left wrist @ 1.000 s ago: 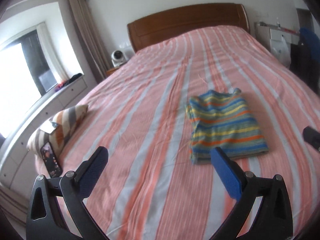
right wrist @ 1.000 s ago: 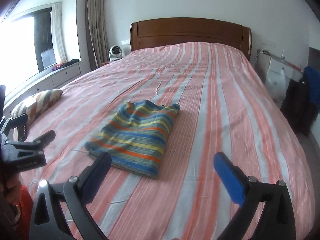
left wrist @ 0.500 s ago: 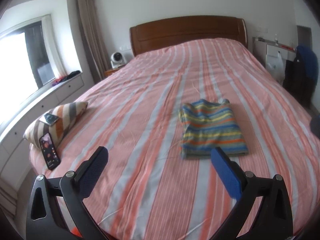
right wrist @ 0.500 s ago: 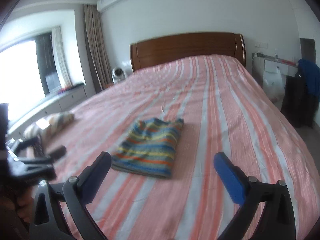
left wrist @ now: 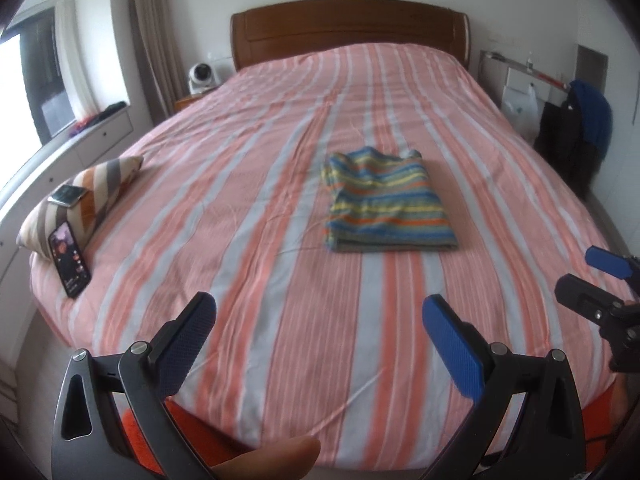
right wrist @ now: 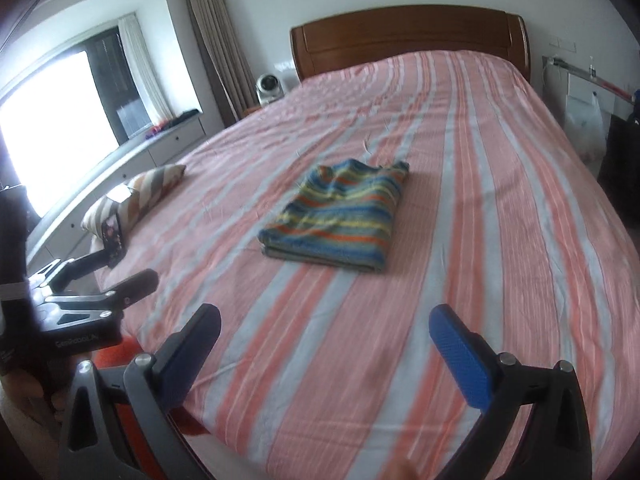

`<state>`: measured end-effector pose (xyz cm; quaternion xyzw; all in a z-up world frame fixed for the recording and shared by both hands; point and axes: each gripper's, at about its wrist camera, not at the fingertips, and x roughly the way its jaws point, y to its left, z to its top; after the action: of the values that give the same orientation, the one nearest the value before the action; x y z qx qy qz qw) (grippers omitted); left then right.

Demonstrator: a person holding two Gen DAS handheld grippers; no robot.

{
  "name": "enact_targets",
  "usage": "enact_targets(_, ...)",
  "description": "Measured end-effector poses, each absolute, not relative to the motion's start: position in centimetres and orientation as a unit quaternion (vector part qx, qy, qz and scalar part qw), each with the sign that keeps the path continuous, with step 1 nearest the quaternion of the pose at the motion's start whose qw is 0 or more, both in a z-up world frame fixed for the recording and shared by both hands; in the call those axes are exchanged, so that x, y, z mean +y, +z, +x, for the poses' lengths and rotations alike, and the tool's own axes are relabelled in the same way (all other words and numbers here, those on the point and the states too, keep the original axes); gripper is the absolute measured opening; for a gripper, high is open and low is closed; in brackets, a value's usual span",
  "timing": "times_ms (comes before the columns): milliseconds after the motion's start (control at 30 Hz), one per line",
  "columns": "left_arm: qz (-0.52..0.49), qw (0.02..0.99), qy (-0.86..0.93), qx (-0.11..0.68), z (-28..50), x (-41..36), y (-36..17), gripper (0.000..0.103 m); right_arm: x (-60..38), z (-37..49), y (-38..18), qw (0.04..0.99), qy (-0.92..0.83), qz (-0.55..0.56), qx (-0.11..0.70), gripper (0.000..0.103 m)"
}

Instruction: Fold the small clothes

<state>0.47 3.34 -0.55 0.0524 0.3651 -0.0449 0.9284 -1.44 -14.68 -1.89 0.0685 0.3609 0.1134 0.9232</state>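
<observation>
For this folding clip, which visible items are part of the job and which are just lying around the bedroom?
Part of the job:
striped garment, folded flat on the bed
left gripper, open, empty
right gripper, open, empty

Just lying about:
striped pillow
phone leaning against the pillow
small device on top of the pillow
white fan beside the headboard
dark clothes hanging at the right

One folded striped garment (left wrist: 384, 204), one bed (left wrist: 280, 152), one striped pillow (left wrist: 92, 196), two phones (left wrist: 69, 258), two hand-held grippers (left wrist: 316, 334).

Phone (left wrist: 69, 263) against striped pillow (left wrist: 86, 196) on bed (left wrist: 256, 184)
</observation>
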Motion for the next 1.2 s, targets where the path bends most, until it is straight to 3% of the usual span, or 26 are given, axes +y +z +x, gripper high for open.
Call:
enact_targets(200, 0.063, 0.934, -0.054, 0.347, -0.7, 2.7, 0.1, 0.103, -14.8, -2.7, -1.4, 0.926, 0.088, 0.048, 0.364, 0.103)
enact_targets(467, 0.079, 0.926, -0.028, 0.367, -1.1, 2.4, 0.3, 0.103, -13.3, -3.2, -0.8, 0.914, 0.086, 0.025, 0.395, 0.103)
enact_targets(1200, 0.043, 0.909, -0.053, 0.411, -1.2, 2.3, 0.6, 0.103, -13.2, -4.1, 0.2, 0.919, 0.053, 0.004, 0.390, 0.103)
